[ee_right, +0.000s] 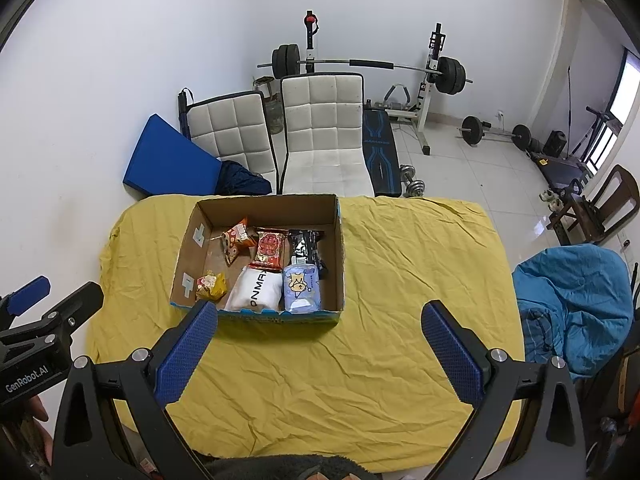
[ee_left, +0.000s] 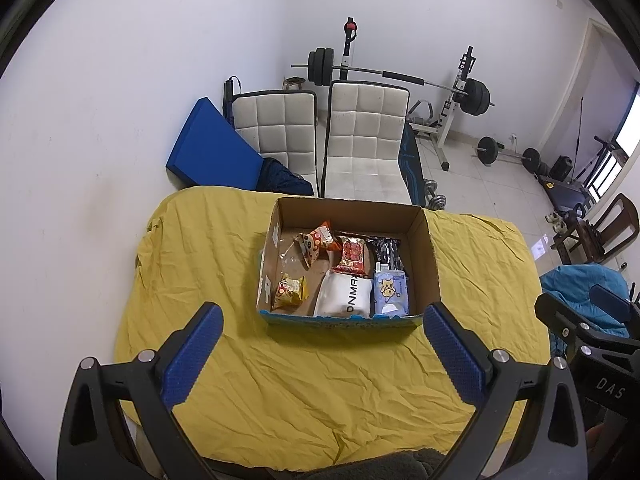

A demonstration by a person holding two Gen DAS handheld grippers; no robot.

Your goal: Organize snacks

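We see a table under a wrinkled yellow cloth (ee_left: 320,380), with two white padded chairs (ee_left: 364,136) and a barbell rack (ee_left: 460,84) behind it. Toward the far edge of the cloth sits an open cardboard box (ee_left: 430,264), and all the snacks lie inside it: a white pouch (ee_left: 344,296) and a pale blue packet (ee_left: 390,292) along the near wall, a red packet (ee_left: 352,256) and a black wrapper (ee_left: 384,252) behind them, an orange bag (ee_left: 318,240) toward the back left, and a small yellow bag (ee_left: 290,290) at the near left. Both tools hover over the bare cloth short of the box; our left gripper (ee_left: 322,356) stands spread wide and empty, and our right gripper (ee_right: 320,352) is equally wide and empty.
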